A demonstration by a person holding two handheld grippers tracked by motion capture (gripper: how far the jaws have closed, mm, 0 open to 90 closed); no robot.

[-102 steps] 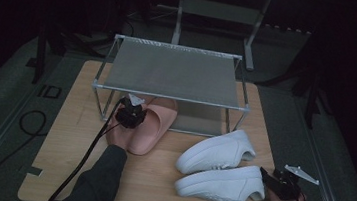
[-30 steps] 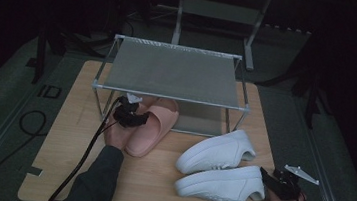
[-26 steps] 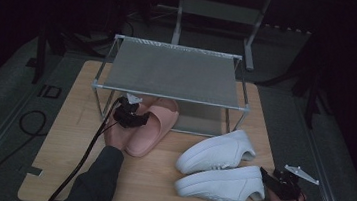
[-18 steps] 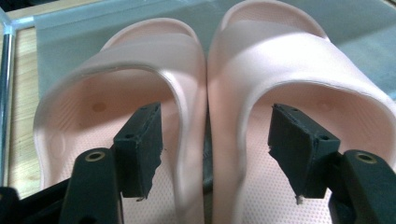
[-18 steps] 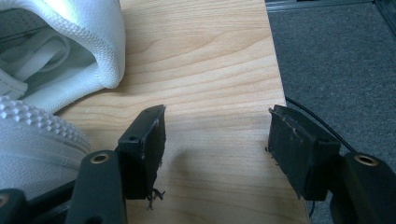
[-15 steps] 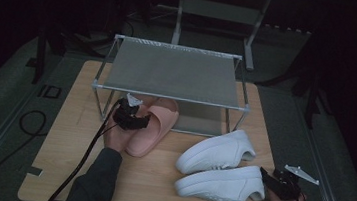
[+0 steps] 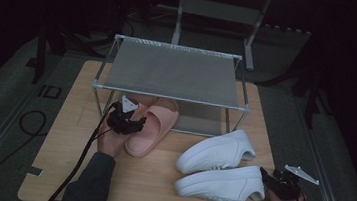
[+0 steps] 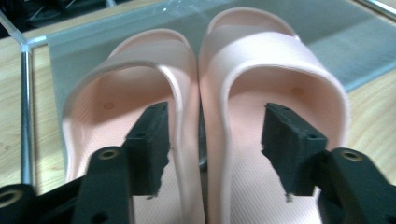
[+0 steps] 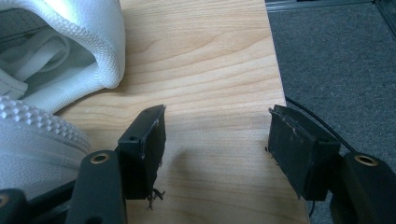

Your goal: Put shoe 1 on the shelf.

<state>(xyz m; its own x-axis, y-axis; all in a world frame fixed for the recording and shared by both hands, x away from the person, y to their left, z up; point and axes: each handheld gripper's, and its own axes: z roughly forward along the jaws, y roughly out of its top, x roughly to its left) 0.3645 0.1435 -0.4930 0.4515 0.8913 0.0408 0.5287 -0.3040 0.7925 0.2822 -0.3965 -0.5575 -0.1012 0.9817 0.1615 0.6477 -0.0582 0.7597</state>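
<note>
Pink slippers side by side, inner edges between spread left gripper jaws; right gripper spread.

A wooden desk is carrying a metal shoe rack with a grey mesh shelf. Two white sneakers are lying side by side near the desk's right edge, over grey carpet.

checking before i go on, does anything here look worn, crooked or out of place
The black fingers of the right gripper look chipped, with frayed threads hanging from the pad edges. The left gripper's pad edges look ragged too. The pink slippers sit neatly side by side; nothing is spilled.
</note>
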